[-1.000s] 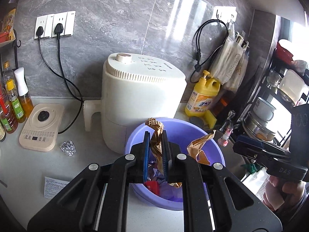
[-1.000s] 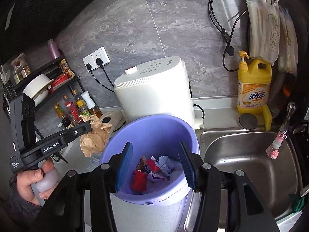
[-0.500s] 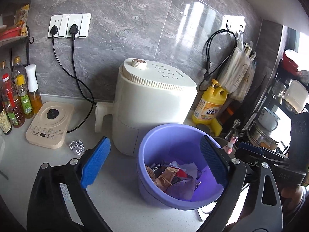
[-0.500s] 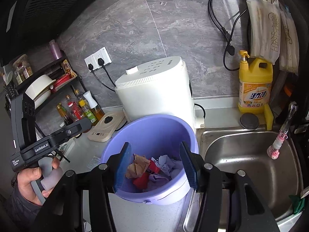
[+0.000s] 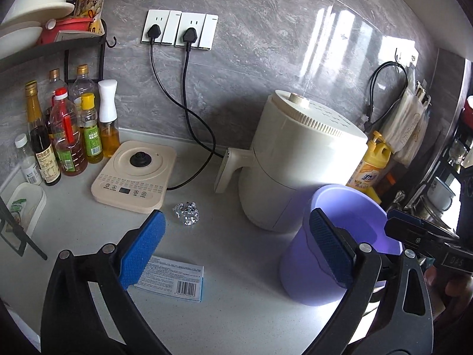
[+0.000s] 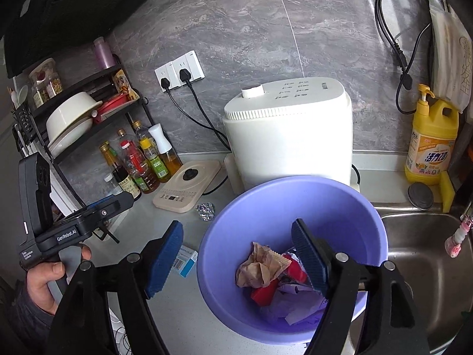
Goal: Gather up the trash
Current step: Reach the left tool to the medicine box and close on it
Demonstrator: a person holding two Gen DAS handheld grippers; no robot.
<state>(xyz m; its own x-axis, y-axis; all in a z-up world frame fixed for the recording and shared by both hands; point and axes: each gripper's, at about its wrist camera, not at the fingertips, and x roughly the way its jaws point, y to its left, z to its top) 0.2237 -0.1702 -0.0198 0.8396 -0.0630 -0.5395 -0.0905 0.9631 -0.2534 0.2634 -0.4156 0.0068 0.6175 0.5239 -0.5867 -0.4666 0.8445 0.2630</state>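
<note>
A purple bucket (image 6: 295,204) stands on the counter by the sink; it also shows in the left wrist view (image 5: 304,260). Inside lie crumpled brown paper (image 6: 260,269), red wrappers and white scraps. A crumpled foil ball (image 5: 186,213) lies on the counter, also in the right wrist view (image 6: 205,210). A white-and-blue printed packet (image 5: 174,278) lies flat near my left gripper (image 5: 236,251), which is open and empty, above the counter left of the bucket. My right gripper (image 6: 242,263) is open and empty over the bucket's left rim.
A white air fryer (image 5: 298,162) stands behind the bucket. A beige induction base (image 5: 134,174), oil and sauce bottles (image 5: 68,136) and a shelf rack sit at the left. A steel sink (image 6: 425,254) and yellow detergent bottle (image 6: 431,142) are at the right.
My left gripper opened and dropped the brown paper into the bucket, then swung left and back toward the foil ball and packet. My right gripper stayed open over the bucket.
</note>
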